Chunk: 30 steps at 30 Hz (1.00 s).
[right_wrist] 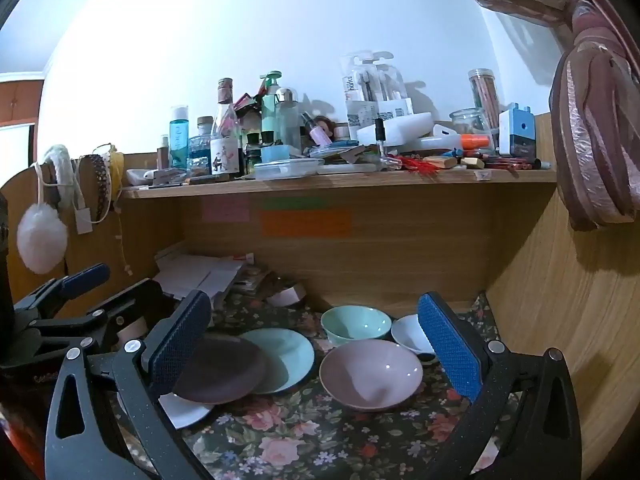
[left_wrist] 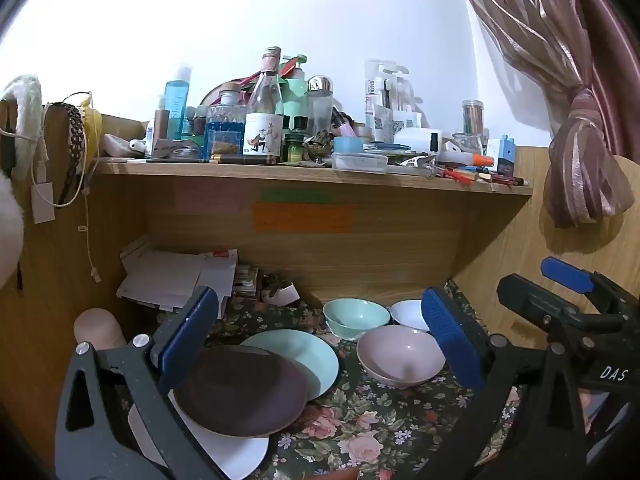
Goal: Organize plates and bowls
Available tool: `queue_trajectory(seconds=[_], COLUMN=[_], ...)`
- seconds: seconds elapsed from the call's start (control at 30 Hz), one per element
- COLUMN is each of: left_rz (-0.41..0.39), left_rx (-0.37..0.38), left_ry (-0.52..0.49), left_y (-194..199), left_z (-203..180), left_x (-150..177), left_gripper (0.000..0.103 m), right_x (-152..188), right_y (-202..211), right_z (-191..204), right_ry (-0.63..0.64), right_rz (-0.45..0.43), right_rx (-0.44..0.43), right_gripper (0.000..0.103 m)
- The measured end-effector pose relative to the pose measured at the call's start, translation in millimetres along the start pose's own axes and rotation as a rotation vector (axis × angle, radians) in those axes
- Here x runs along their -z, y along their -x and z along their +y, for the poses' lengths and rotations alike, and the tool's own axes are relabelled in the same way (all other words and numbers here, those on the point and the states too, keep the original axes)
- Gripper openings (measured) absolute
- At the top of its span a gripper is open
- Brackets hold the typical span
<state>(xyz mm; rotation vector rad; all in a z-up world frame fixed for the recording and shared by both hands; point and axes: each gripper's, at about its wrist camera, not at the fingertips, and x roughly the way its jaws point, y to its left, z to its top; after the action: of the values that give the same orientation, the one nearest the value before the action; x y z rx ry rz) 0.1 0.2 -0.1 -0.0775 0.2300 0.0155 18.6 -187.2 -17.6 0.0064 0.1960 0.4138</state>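
Both tongs, left [left_wrist: 320, 344] and right [right_wrist: 316, 348], are standing wide apart and holding nothing. Ahead of them, three overlapping plates are lying on the counter [right_wrist: 320, 440]: brown plate [left_wrist: 240, 392] uppermost, green [left_wrist: 308, 352] and white [left_wrist: 240, 452] beneath. Pink bowl [right_wrist: 370, 374], green bowl [right_wrist: 354, 322] and white bowl [right_wrist: 408, 334] are sitting beyond the right-hand pads. All are looking rigid, glossy, probably slippery and breakable; gripping at the rims seems advisable.
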Motion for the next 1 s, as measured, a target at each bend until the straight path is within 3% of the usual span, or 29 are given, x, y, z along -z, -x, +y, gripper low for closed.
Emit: queue_trajectory(seconds=[1.0], left_rz=[-0.006], left_rx=[0.003], left_ry=[-0.008], left_y=[-1.2], left_z=[0.2], left_x=[-0.9], left_gripper=[0.103], right_x=[-2.5], right_y=[-1.7], right_z=[-1.3], right_ry=[-0.04], right_rz=[0.002], right_rx=[-0.016], right_gripper=[0.103])
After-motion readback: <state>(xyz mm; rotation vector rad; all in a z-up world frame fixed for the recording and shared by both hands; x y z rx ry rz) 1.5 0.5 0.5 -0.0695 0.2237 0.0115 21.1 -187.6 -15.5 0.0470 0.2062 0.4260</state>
